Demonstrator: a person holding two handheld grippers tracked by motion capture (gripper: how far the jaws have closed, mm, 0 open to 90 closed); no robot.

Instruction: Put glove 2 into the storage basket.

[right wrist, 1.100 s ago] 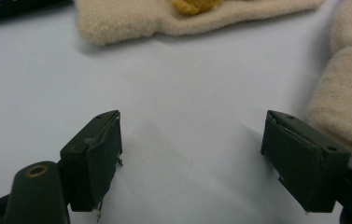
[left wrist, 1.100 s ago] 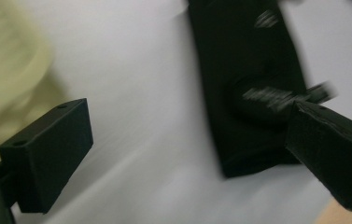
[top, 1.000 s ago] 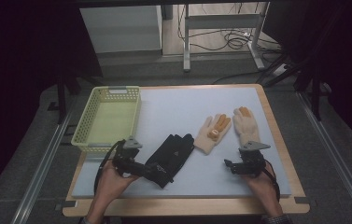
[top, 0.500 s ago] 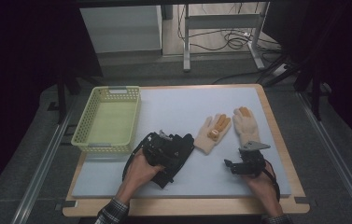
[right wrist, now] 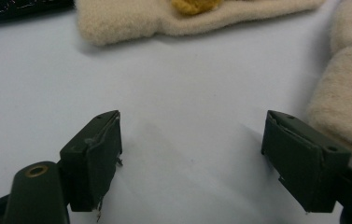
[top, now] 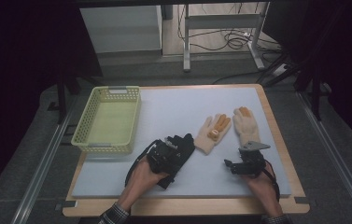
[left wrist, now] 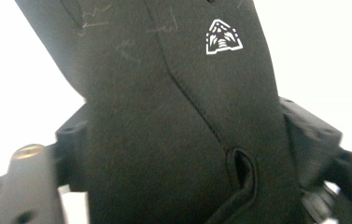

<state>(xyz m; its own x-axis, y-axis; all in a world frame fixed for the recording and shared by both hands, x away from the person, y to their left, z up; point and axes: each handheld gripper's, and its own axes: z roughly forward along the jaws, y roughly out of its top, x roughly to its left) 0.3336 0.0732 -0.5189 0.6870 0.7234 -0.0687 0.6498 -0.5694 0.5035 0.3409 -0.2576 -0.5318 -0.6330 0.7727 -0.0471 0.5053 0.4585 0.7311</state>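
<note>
A black glove (top: 181,145) with a white logo lies on the pale blue mat (top: 178,107). My left gripper (top: 166,156) sits on its near end. In the left gripper view the black glove (left wrist: 178,116) runs between the jaws, which have just been closing and now press against both of its sides. Two cream gloves with orange fingertips (top: 213,133) (top: 246,126) lie to the right. My right gripper (top: 229,165) rests on the mat just in front of them. It stands open (right wrist: 190,154) on bare mat, with a cream glove (right wrist: 351,93) beside its right jaw.
A yellow-green mesh basket (top: 135,116) stands at the mat's left side. The mat lies on a wooden board (top: 276,126). Metal rails run along both sides of the table. Desk legs and cables stand beyond the far edge.
My left gripper has moved right, from the mat left of the black glove onto the glove itself. The right gripper has stayed in place.
</note>
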